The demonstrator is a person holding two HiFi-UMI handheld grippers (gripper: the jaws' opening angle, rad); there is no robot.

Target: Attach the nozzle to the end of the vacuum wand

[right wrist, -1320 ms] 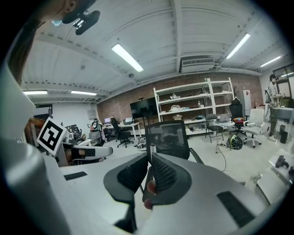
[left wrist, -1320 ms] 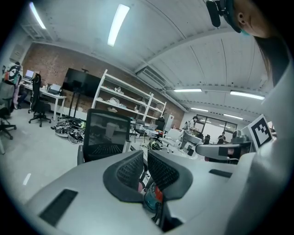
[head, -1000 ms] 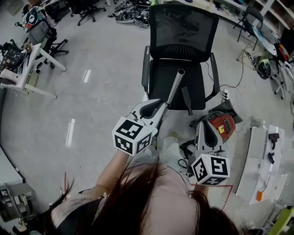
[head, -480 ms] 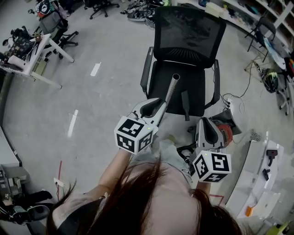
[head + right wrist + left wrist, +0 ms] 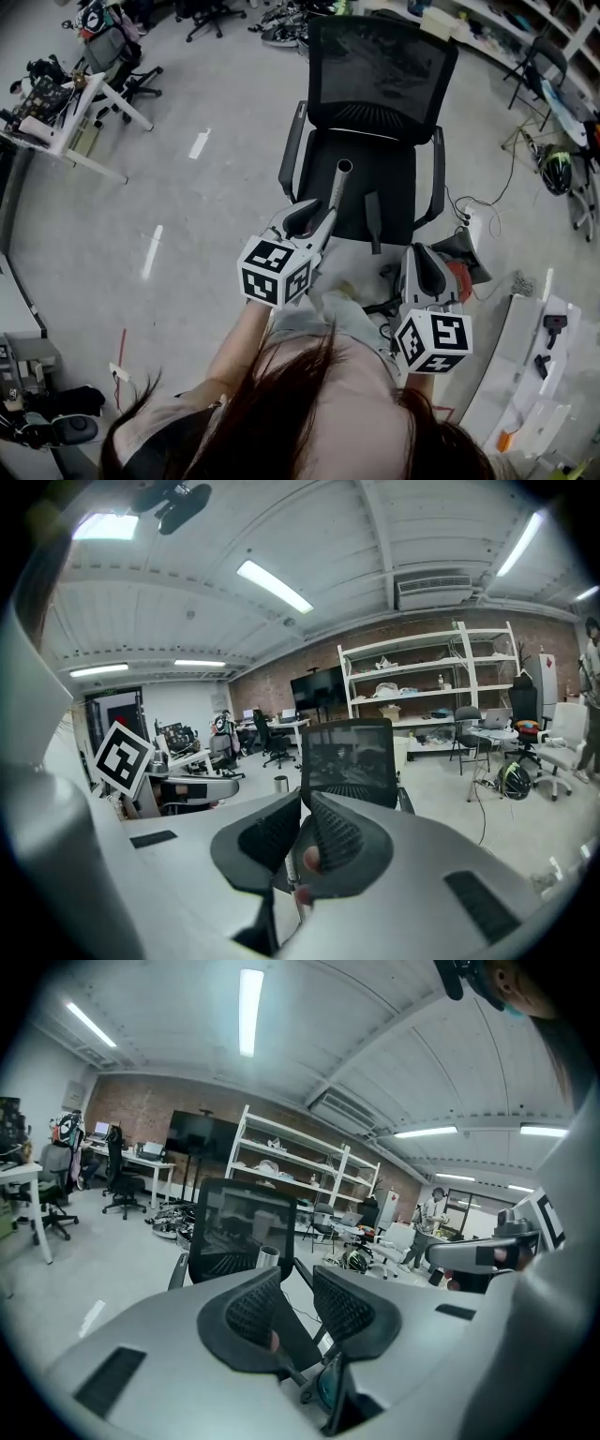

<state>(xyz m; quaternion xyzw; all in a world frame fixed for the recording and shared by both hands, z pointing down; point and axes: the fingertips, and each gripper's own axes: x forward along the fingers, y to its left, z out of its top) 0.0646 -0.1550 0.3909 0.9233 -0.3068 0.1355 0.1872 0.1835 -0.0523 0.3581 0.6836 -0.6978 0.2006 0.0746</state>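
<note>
I'm loosening L gripper [image 5: 318, 218] round the vacuum wand [image 5: 336, 192], prob. to regrip; jaws parting, wand between; R gripper [image 5: 424, 255] pinched closed, empty.

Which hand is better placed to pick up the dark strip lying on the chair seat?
Right, probably. The left claw has the metal tube between jaws that have just been opening; the right claw hangs near the dark strip.
</note>
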